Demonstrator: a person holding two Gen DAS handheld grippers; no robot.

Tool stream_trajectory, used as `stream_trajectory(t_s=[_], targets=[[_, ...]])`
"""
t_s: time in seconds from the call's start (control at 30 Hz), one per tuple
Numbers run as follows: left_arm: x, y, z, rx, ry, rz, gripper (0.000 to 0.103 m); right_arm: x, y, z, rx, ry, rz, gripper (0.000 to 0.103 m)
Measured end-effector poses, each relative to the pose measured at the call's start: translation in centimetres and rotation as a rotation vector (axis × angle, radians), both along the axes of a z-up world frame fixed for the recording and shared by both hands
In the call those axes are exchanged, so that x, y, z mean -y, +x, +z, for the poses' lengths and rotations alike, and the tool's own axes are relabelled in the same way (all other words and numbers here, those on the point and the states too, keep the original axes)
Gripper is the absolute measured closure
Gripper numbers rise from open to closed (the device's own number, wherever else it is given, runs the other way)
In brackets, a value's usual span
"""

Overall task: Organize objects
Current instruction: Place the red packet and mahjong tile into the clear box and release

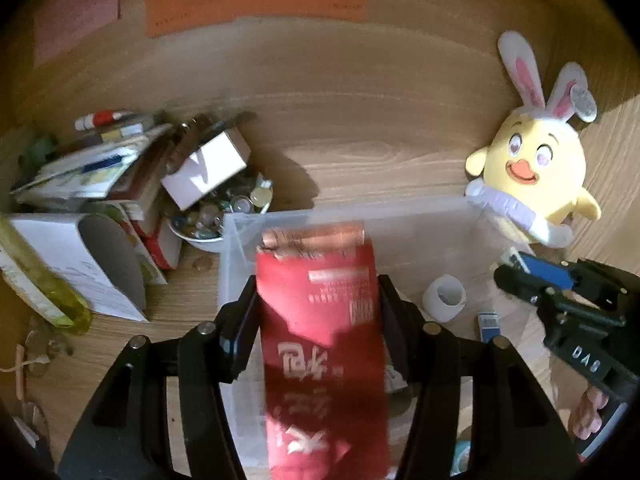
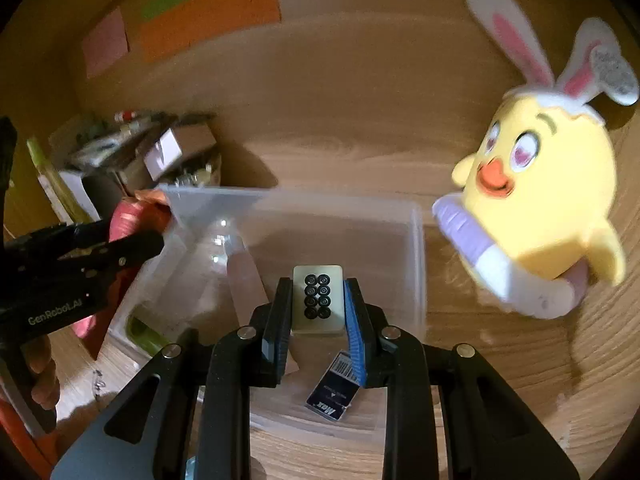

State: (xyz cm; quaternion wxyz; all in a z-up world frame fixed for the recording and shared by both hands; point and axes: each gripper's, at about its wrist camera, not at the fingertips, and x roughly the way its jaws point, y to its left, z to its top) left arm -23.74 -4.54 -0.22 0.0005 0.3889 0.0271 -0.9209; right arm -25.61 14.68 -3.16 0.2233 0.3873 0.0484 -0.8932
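Over the clear plastic bin (image 2: 416, 248) on the wooden desk (image 1: 360, 152), the right claw (image 2: 318, 312) grips a cream mahjong tile (image 2: 318, 300); the left claw (image 1: 316, 320) clamps a red foil packet (image 1: 320, 320), long axis pointing forward over the bin's near-left rim.

Dim, warm light, dark fisheye-bent corners, hard shadows, motion blur throughout.

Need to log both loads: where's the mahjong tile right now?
In the right wrist view, the mahjong tile sits clamped in the right gripper, over the clear plastic bin.
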Motion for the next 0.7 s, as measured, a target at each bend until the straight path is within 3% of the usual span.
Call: stream_trajectory(t_s=[0.3, 0.43, 0.6, 0.7], targets=[[-0.6, 0.0, -0.8, 0.019, 0.027, -0.035, 0.046, 1.5, 0.3, -1.9, 0.018, 0.067, 0.036, 0.08], [-0.2, 0.8, 0.0, -0.007, 0.04, -0.033, 0.032, 1.8, 0.5, -1.8, 0.015, 0.082, 0.037, 0.079], [-0.1, 2.8, 1.5, -0.044, 0.044, -0.031, 0.017, 1.4, 1.4, -0.8, 0.001, 0.076, 0.031, 0.064], [-0.2, 4.3, 2.3, -0.07, 0.023, -0.024, 0.01, 0.9, 2.5, 0.4, -0.03, 0.07, 0.024, 0.047]])
